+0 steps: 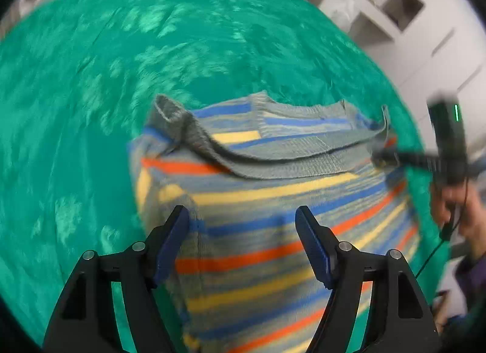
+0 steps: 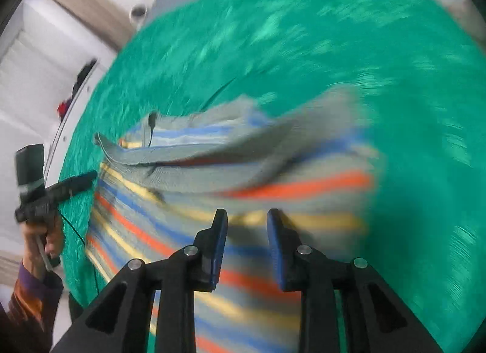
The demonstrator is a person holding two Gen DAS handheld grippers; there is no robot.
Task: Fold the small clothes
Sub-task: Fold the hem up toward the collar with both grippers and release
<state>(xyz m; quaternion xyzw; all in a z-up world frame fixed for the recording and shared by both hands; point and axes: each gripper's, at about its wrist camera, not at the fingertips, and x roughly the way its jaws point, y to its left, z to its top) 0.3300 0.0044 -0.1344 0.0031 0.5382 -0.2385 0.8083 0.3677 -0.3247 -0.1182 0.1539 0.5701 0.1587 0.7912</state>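
A knit sweater (image 1: 261, 189) striped in grey, blue, yellow and orange lies on the green patterned cloth (image 1: 91, 79), with a grey ribbed band folded across its far part. My left gripper (image 1: 241, 213) hovers over the sweater's near left part, its jaws wide open with nothing between them. The right gripper (image 1: 379, 157) shows blurred at the sweater's far right edge. In the right wrist view the sweater (image 2: 182, 170) is blurred, and my right gripper (image 2: 246, 213) stands over it with a narrow gap and nothing between the pads. The left gripper (image 2: 86, 178) is at the sweater's left edge.
The green cloth (image 2: 334, 34) covers the whole table. White cabinets with open cubbies (image 1: 395, 18) stand beyond the right edge. A person's hand (image 1: 455, 210) holds the right gripper's handle, and a hand with a sleeve (image 2: 36, 249) holds the left one. A thin cable (image 1: 431, 255) hangs there.
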